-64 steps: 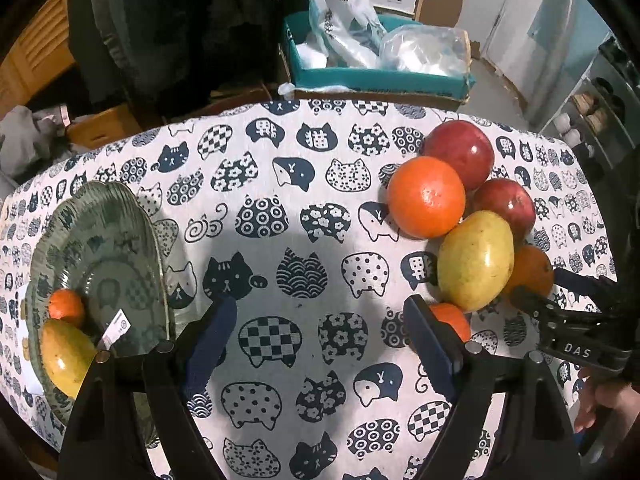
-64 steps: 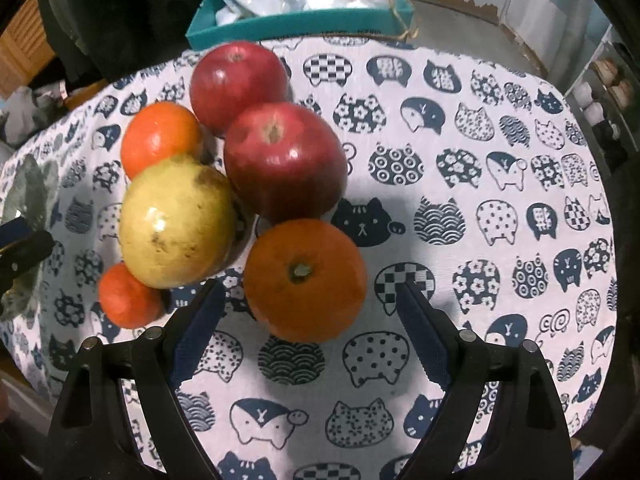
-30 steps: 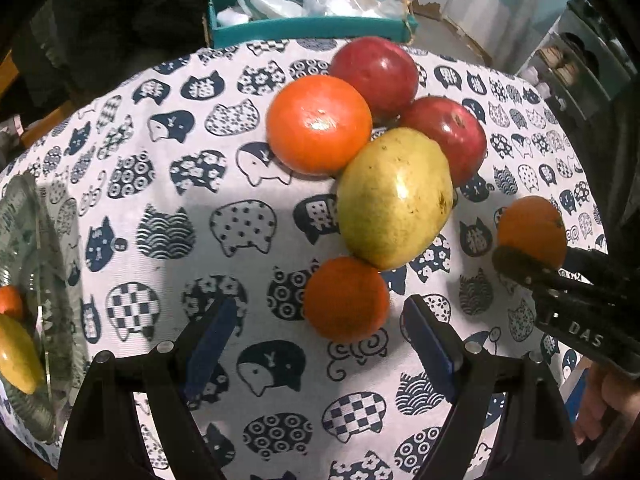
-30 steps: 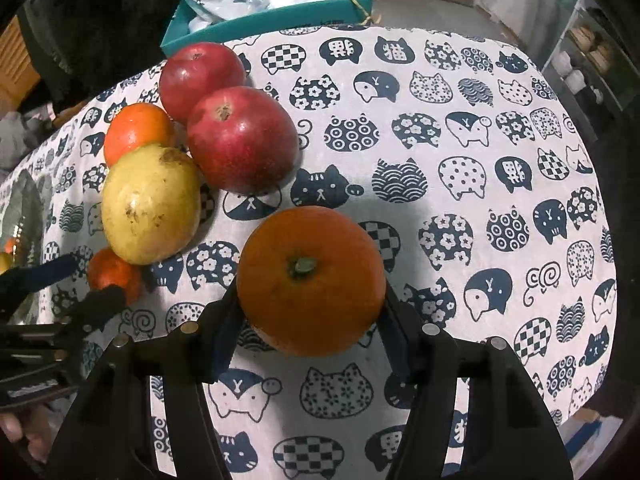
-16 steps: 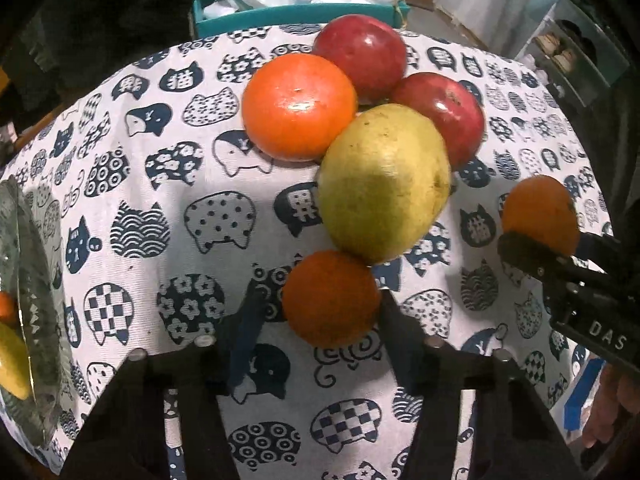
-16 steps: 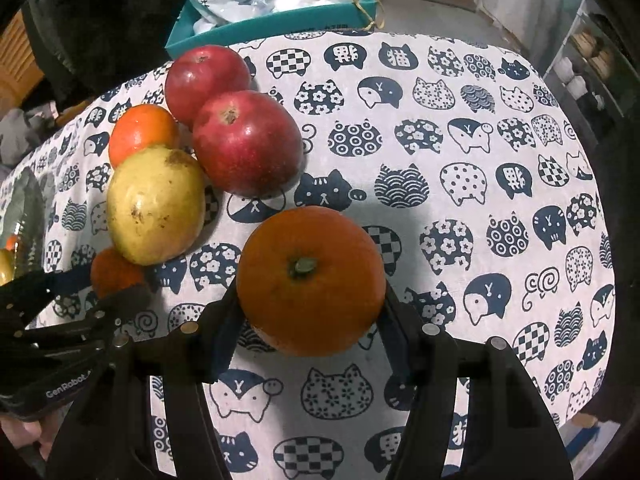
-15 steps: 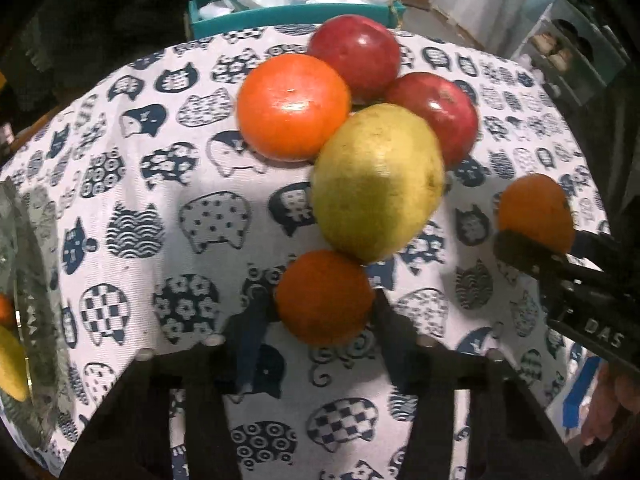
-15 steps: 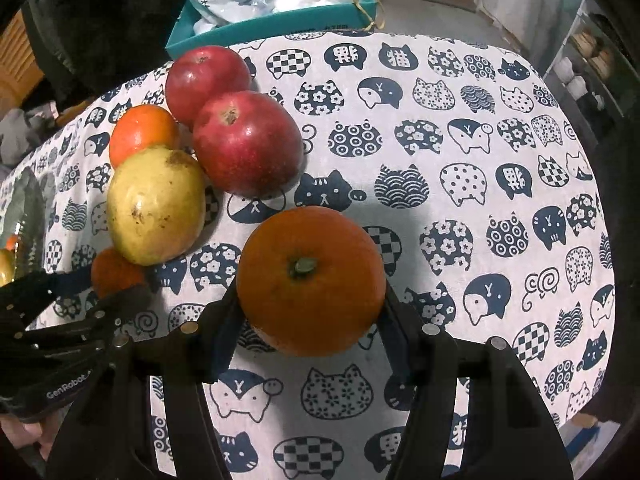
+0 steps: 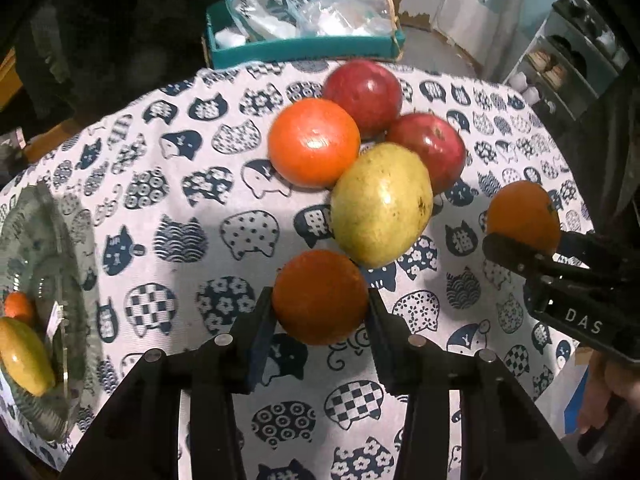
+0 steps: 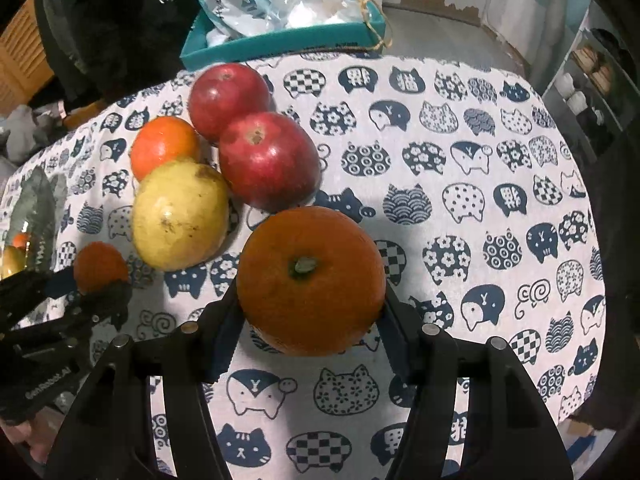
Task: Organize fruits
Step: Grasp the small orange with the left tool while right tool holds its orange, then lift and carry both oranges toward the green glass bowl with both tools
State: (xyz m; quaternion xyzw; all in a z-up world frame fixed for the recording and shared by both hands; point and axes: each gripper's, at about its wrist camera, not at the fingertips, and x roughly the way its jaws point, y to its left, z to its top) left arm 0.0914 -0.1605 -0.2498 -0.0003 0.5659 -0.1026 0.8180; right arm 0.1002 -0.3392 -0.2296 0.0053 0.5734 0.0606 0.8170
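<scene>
1. Bare tabletop [image 10: 460,128] lies right of the fruit cluster.
2. Mango [image 9: 382,204] and apples [image 9: 426,152] crowd just ahead of both tongs.
3. Open cloth separates the cluster from the plate [image 9: 40,216].

"DAS" on right hand-held gripper [image 9: 520,242]; "GenRobot.AI" on left hand-held gripper [image 10: 86,288]

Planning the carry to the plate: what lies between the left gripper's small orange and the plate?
Only bare cat-print cloth between the small orange and the plate, in the left wrist view.

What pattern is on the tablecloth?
Navy cat heads on white tablecloth, clearest in the right wrist view.
</scene>
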